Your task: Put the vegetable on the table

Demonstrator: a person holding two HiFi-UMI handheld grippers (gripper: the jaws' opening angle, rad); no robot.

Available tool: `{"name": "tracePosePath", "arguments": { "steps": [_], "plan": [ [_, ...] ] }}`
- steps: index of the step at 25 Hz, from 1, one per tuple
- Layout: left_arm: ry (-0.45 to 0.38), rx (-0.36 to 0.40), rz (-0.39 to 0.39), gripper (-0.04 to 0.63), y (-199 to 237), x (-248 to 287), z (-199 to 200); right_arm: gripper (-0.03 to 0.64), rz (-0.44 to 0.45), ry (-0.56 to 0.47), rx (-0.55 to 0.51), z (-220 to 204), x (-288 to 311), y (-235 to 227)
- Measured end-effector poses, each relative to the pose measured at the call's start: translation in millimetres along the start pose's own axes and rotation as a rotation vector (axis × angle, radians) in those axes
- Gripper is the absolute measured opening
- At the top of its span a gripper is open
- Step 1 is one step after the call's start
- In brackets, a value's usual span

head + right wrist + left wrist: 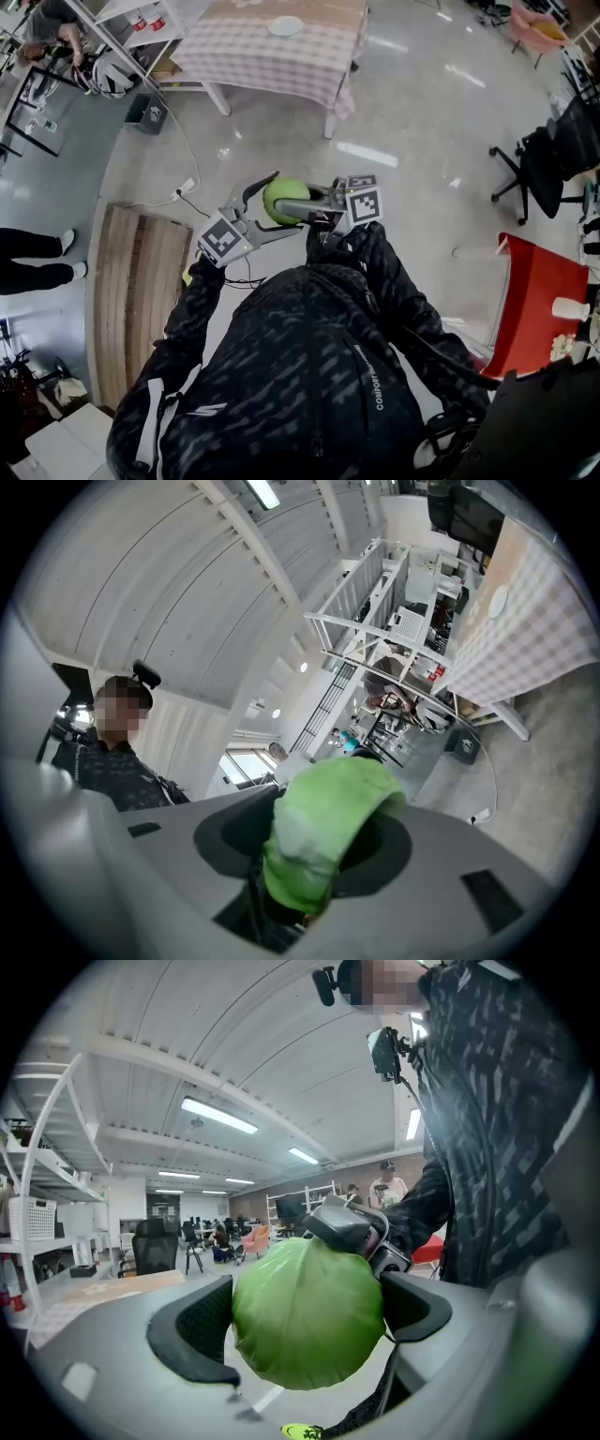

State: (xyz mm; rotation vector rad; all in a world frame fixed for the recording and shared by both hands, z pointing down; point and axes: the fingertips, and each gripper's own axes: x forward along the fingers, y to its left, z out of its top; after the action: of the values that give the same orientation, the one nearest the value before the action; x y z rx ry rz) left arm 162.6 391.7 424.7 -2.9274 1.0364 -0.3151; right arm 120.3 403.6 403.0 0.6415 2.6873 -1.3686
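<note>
The vegetable [307, 1307] looks smooth and faintly glossy; the left tool [307, 1333] is matt grey plastic. The floor [412, 131] is polished and reflective. Checked cloth covers the counter [272, 52] at top; bare wooden slats [141, 291] lie at left.

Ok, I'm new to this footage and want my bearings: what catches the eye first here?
The round bright green vegetable, held above the grey floor in front of the person, with the left gripper and right gripper both clamping their jaws on it. Next, the table with the pink checked cloth at the top of the head view, a white plate on it.
</note>
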Motion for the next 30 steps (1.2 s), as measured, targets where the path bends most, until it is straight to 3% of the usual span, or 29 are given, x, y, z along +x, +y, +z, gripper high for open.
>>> {"name": "tracePosePath", "arguments": {
  "steps": [7, 12, 22, 30],
  "plan": [
    [0.016, -0.009, 0.037, 0.483, 71.7, 22.4, -13.5, 0.149, 0.021, 0.036, 0.029, 51.1, 1.7, -54.7],
    [0.015, -0.065, 0.065, 0.482, 134.9, 51.1, -17.0, 0.149, 0.033, 0.054, 0.061, 102.1, -4.2, -99.6],
    [0.041, -0.078, 0.096, 0.482, 266.1, 102.6, -14.7, 0.149, 0.051, 0.089, 0.076, 214.6, -9.5, -180.9],
    [0.065, -0.068, 0.095, 0.482, 324.1, 145.5, -9.7, 0.149, 0.054, 0.070, 0.067, 274.1, -31.4, -217.2]
  ]
}}
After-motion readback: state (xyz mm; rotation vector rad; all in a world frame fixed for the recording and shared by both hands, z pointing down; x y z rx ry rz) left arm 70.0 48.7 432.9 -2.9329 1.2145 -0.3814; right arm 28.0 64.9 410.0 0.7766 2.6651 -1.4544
